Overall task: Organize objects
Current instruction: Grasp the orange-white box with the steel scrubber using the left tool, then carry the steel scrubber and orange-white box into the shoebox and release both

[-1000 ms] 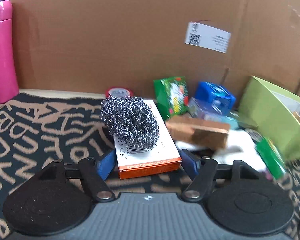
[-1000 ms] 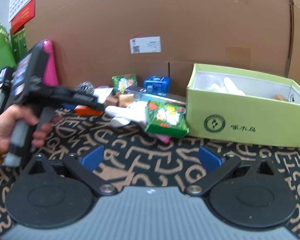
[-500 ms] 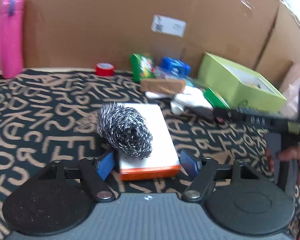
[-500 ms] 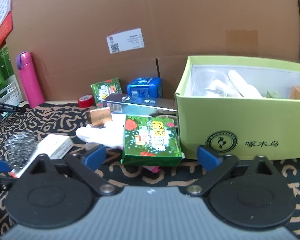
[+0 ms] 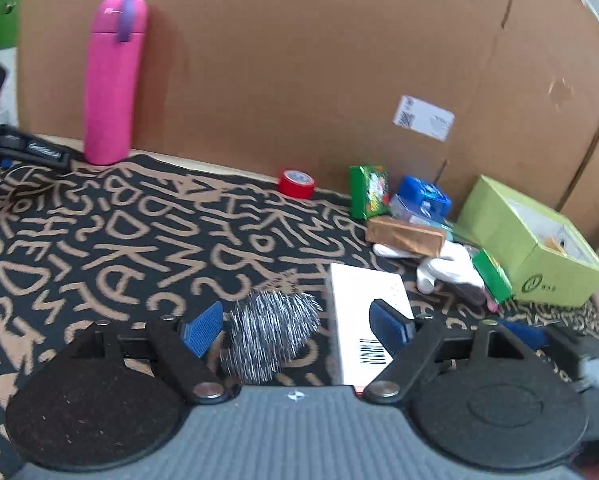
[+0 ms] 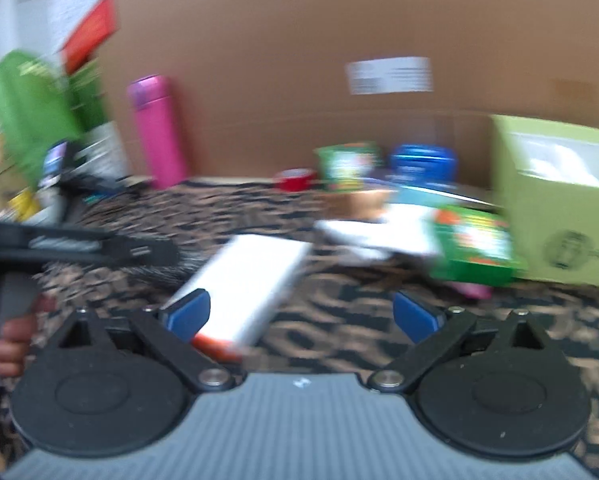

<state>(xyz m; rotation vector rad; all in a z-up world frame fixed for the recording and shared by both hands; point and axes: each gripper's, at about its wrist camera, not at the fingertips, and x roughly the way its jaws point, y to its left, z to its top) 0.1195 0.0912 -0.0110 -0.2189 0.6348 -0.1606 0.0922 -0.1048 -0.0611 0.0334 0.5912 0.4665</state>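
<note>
My left tongs (image 5: 295, 326), jaws opening, straddle the scourer (image 5: 271, 336) on the bench (image 5: 99, 240), white box (image 5: 365, 308) beside it; my right tongs (image 6: 303, 316) gape wide over that box's corner, green box (image 5: 539, 256) beyond.

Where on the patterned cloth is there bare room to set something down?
Bare cloth spans the stretch between the pink bottle, red tape roll and steel scourer. It is crowded from the white box to the lime-green box.
</note>
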